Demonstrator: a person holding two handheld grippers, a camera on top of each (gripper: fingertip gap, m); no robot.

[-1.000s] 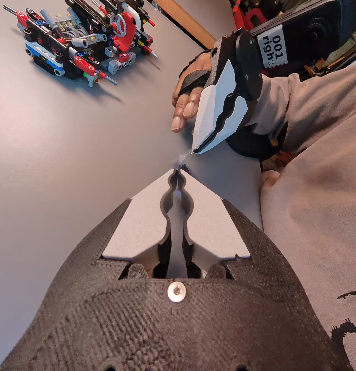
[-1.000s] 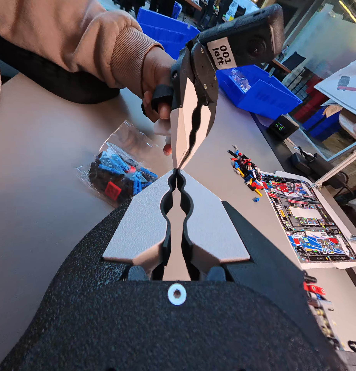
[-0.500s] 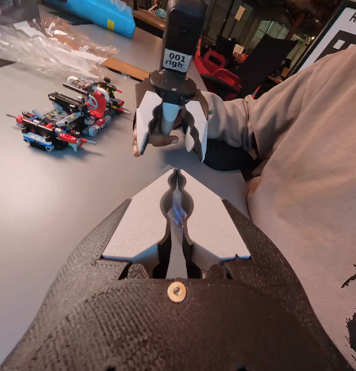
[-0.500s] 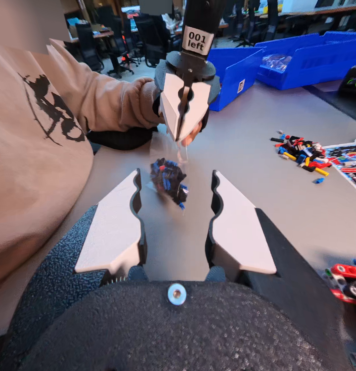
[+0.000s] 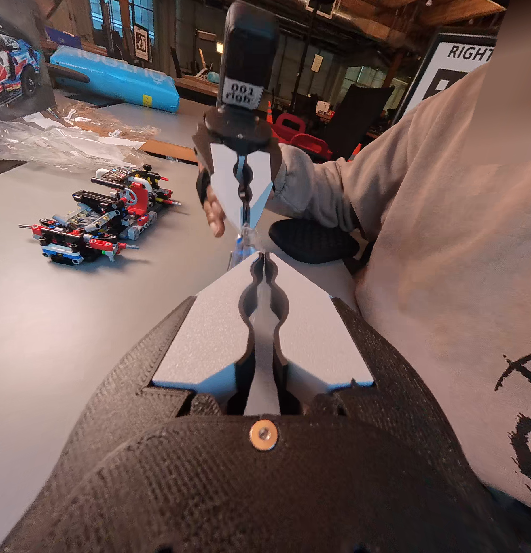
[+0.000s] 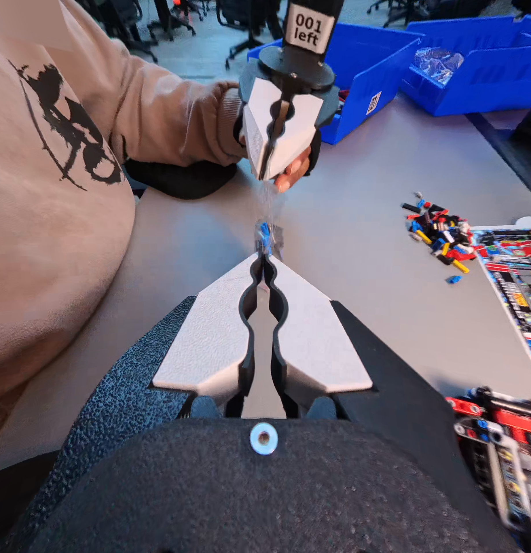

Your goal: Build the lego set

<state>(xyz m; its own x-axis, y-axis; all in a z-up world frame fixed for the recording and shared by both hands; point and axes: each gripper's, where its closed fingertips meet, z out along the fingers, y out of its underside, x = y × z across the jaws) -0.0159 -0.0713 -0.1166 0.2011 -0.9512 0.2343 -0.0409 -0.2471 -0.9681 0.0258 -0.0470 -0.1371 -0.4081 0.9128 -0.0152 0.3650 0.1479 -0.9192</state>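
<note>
A small clear plastic bag of blue and black lego pieces (image 6: 265,236) hangs in the air between my two grippers, above the grey table (image 6: 363,293). My left gripper (image 5: 263,254) is shut on one end of the bag (image 5: 243,242); it also shows in the right wrist view (image 6: 262,178). My right gripper (image 6: 262,256) is shut on the other end; it also shows in the left wrist view (image 5: 245,223). The half-built lego car (image 5: 99,215) stands on the table to the left, and its edge shows in the right wrist view (image 6: 503,443).
A heap of loose lego pieces (image 6: 440,230) lies beside the open instruction booklet (image 6: 521,284). Blue bins (image 6: 437,71) stand at the back. Empty clear bags (image 5: 64,140) and a blue package (image 5: 114,80) lie behind the car. The person's sweater (image 5: 452,239) is close by. The tips of one gripper are about 6 centimetres away from the tips of the other.
My right gripper was open half a second ago and has closed on the bag's free end. The bag, first on the table, now hangs stretched between both grippers.
</note>
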